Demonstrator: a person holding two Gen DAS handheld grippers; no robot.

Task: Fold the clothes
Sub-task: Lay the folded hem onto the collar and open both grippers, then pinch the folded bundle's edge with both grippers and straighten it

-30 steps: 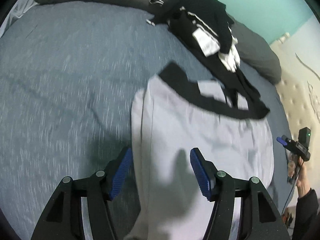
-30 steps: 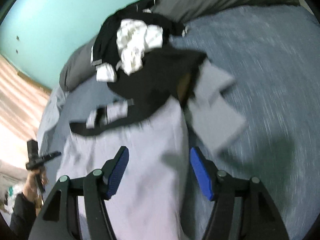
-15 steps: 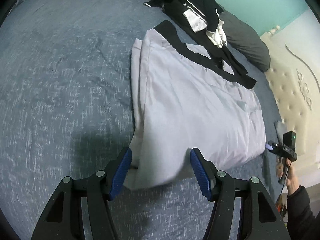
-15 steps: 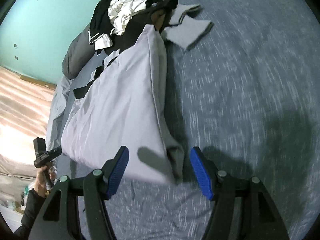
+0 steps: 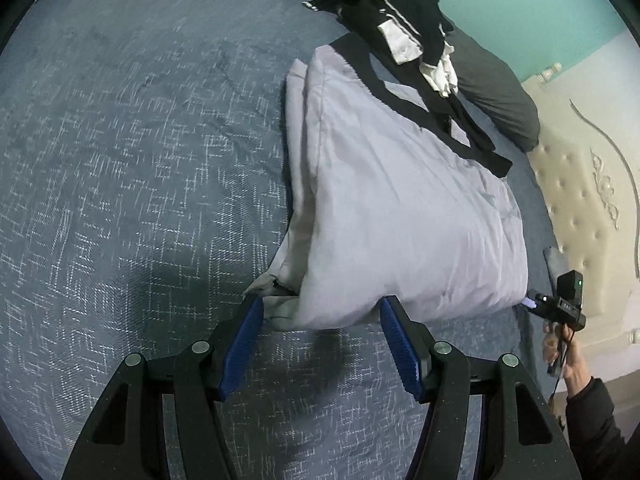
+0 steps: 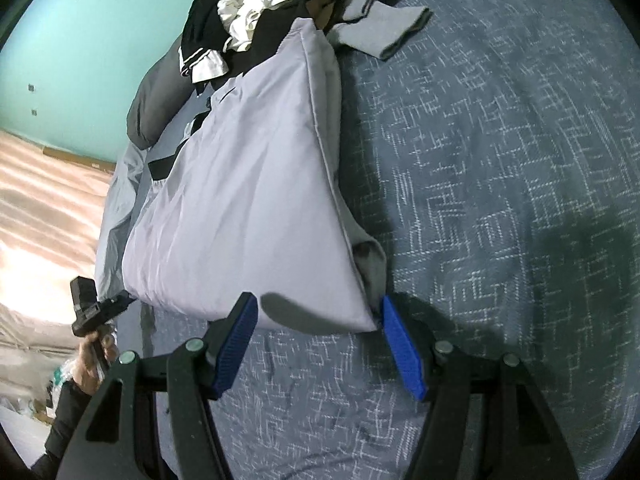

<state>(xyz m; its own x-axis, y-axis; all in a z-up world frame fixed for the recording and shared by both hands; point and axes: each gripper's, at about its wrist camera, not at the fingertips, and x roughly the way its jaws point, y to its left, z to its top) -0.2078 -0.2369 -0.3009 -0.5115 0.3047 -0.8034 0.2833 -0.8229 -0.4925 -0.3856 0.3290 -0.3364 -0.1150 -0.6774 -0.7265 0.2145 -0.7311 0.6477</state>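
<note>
While you hold both grippers low over the blue-grey bedspread (image 5: 120, 160), the folded lilac garment (image 5: 400, 208) lies centre-right in the left wrist view, centre-left in the right wrist view. Left gripper (image 5: 320, 344): jaws wide, nothing gripped, garment's near edge just btwn the blue tips. Right gripper (image 6: 316, 344): also wide, empty, at the garment's near corner. A black-and-white clothes pile (image 6: 240, 20) sits at the garment's far end, by a grey pillow (image 5: 496, 100).
</note>
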